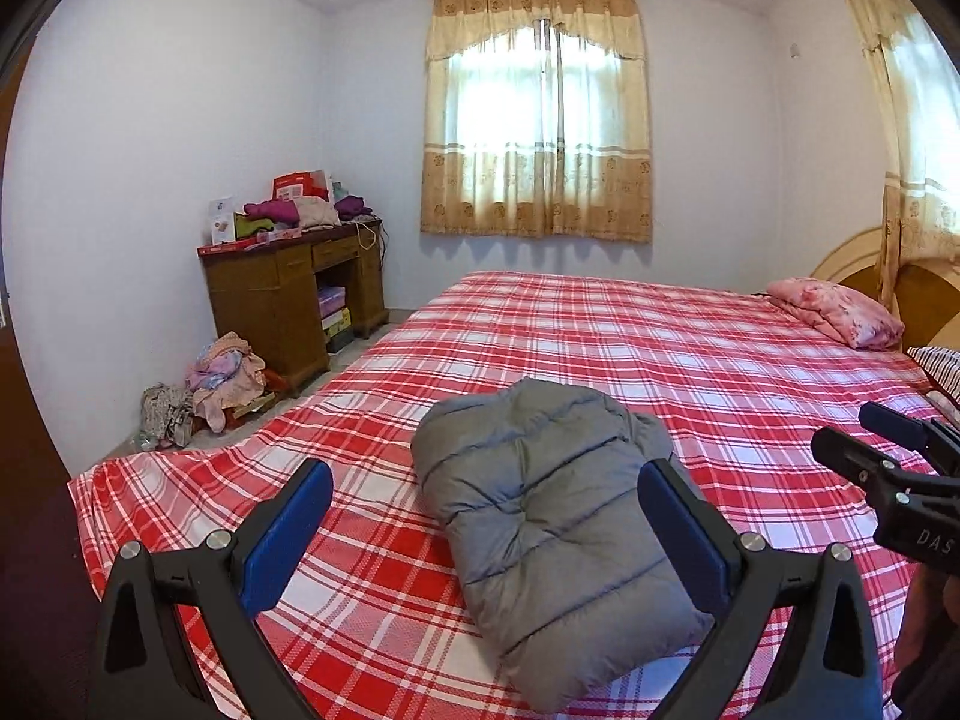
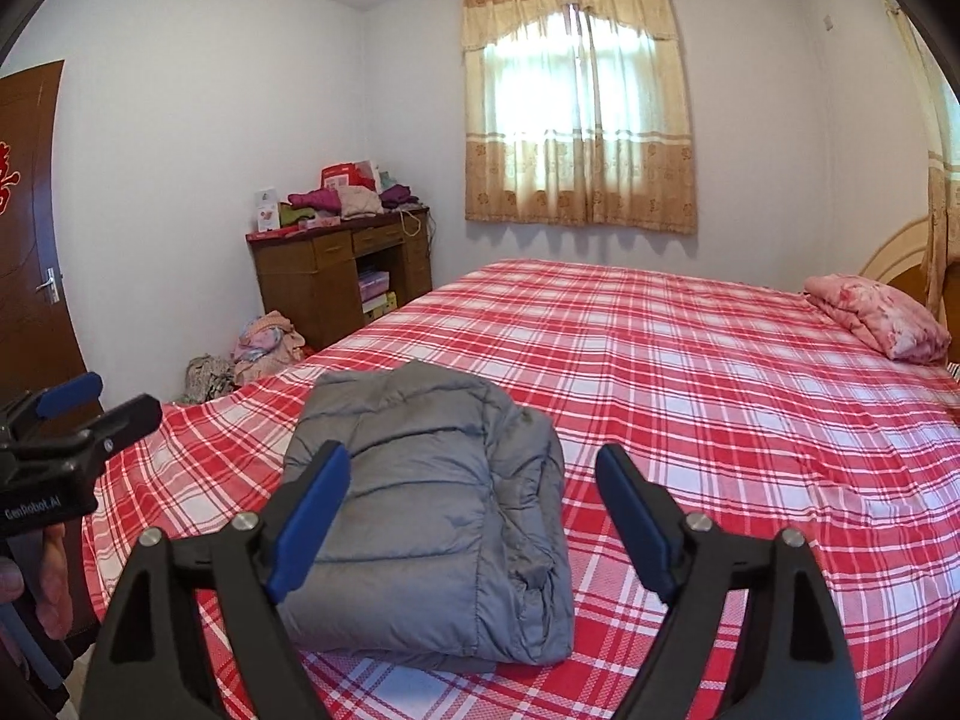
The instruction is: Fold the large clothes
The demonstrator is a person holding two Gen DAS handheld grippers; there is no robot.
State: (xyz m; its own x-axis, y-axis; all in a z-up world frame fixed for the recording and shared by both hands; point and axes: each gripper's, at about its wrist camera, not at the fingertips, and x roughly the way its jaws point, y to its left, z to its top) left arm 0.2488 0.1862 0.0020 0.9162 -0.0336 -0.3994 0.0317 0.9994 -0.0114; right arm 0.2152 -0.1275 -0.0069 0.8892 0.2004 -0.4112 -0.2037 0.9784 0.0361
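Left claw [image 1: 486, 534] spread wide, holding nothing, hovering over near edge of bed [image 1: 690, 348]. Grey puffer jacket [image 1: 552, 516] lies folded into compact bundle on plaid sheet, near bed's foot. Right claw [image 2: 474, 534] likewise spread, empty, just above bundle. Fold looks essentially complete; next move likely pressing bundle flat or lifting it aside.
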